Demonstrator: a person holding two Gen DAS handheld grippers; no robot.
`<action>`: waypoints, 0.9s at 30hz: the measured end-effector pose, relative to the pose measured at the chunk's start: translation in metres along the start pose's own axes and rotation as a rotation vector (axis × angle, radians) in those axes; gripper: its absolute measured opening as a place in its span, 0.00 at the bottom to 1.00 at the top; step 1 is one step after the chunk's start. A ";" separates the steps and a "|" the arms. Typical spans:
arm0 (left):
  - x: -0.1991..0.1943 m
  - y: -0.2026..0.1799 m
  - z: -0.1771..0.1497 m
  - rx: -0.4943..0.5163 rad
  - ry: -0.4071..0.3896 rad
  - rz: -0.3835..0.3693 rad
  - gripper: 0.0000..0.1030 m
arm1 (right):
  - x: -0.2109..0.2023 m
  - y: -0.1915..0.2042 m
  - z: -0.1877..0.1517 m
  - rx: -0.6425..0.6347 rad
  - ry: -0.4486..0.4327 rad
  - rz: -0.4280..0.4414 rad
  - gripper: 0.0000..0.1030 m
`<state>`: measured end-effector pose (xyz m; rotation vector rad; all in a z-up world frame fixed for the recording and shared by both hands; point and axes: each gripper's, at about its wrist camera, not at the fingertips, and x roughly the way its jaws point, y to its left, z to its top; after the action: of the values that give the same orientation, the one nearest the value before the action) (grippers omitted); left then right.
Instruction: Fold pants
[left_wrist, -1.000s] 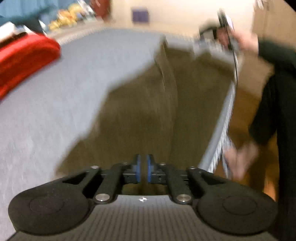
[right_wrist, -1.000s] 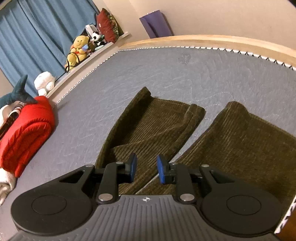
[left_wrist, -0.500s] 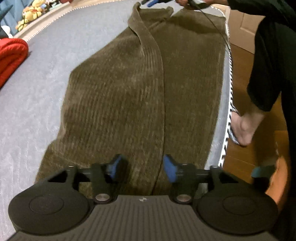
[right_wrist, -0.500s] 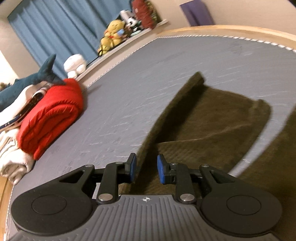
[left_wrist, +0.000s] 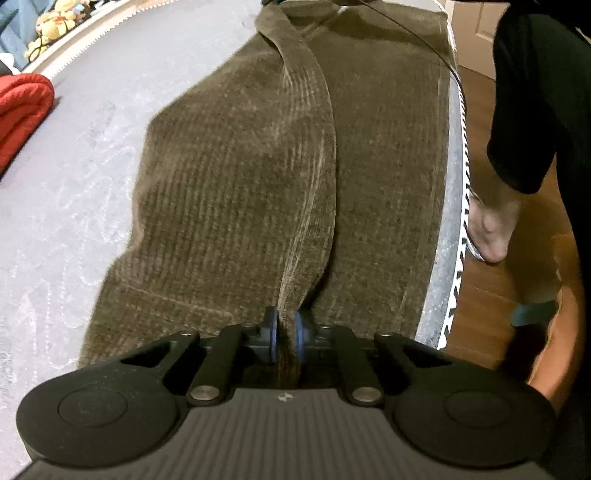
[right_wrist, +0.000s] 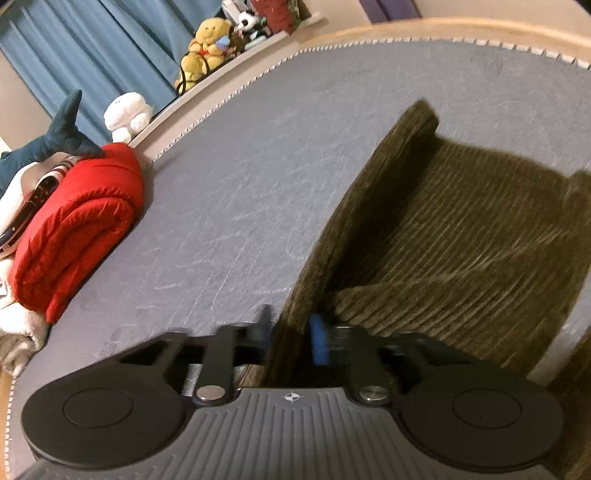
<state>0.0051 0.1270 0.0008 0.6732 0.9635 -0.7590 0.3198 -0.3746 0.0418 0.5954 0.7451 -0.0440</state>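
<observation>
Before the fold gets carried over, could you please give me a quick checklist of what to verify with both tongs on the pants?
1. Left tongs shut on a ridge of the brown corduroy pants: ok.
2. Right tongs around the pants edge, grip firm: cannot tell, the view is blurred.
3. Pants on the grey mattress, not hanging off its edge: ok.
4. Red folded blanket apart from the pants: ok.
5. Cable crossing above the far end of the pants, free of the cloth: cannot tell.
</observation>
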 end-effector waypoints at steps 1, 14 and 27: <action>-0.003 0.001 0.001 -0.002 -0.013 0.009 0.09 | -0.006 -0.001 0.002 0.004 -0.013 0.005 0.12; -0.036 0.005 -0.019 -0.047 -0.062 0.058 0.07 | -0.250 -0.066 -0.006 -0.033 -0.302 -0.120 0.00; -0.035 0.003 -0.014 -0.087 -0.056 0.055 0.09 | -0.231 -0.197 -0.018 0.255 -0.160 -0.058 0.18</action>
<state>-0.0121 0.1489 0.0269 0.5970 0.9181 -0.6799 0.0891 -0.5683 0.0837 0.8034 0.6053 -0.2401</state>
